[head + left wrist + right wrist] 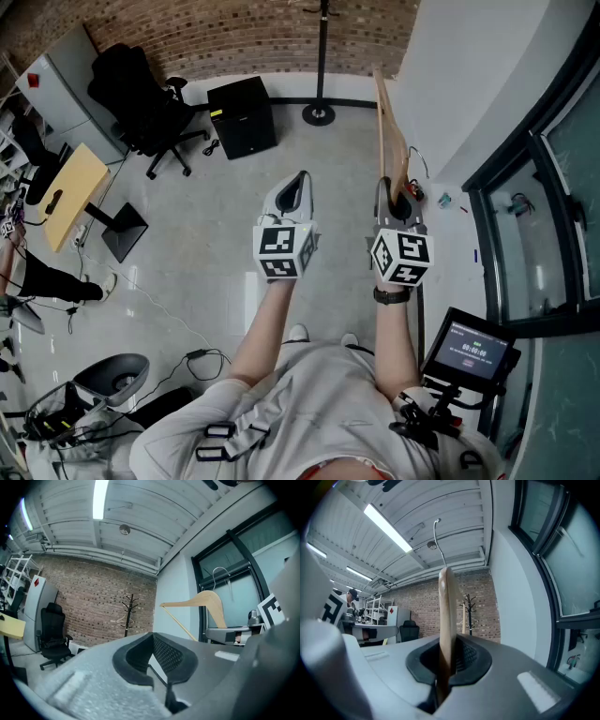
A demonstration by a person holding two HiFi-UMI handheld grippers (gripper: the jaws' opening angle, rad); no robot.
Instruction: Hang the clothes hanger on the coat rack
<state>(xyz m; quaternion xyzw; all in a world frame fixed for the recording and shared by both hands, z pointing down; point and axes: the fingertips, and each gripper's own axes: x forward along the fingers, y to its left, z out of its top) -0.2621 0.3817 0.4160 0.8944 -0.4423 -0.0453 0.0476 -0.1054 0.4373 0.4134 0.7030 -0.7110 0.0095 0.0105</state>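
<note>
A wooden clothes hanger [386, 131] with a wire hook [436, 531] stands edge-on in front of me. My right gripper [398, 192] is shut on its lower end, and the wood [446, 616] rises straight up between the pads. The left gripper view shows the same hanger [206, 603] side-on at the right. My left gripper [298, 180] is level beside it, shut and empty, its tips [153, 637] meeting. The black coat rack [322, 56] stands far ahead against the brick wall. It is also small in both gripper views, coat rack [131, 613] and coat rack [469, 613].
A white wall [469, 75] and glass panels [553, 216] run along the right. A black cabinet [242, 117], a black office chair [141, 94] and a wooden desk [70, 192] stand at the left. A small screen [469, 352] sits near my right hip.
</note>
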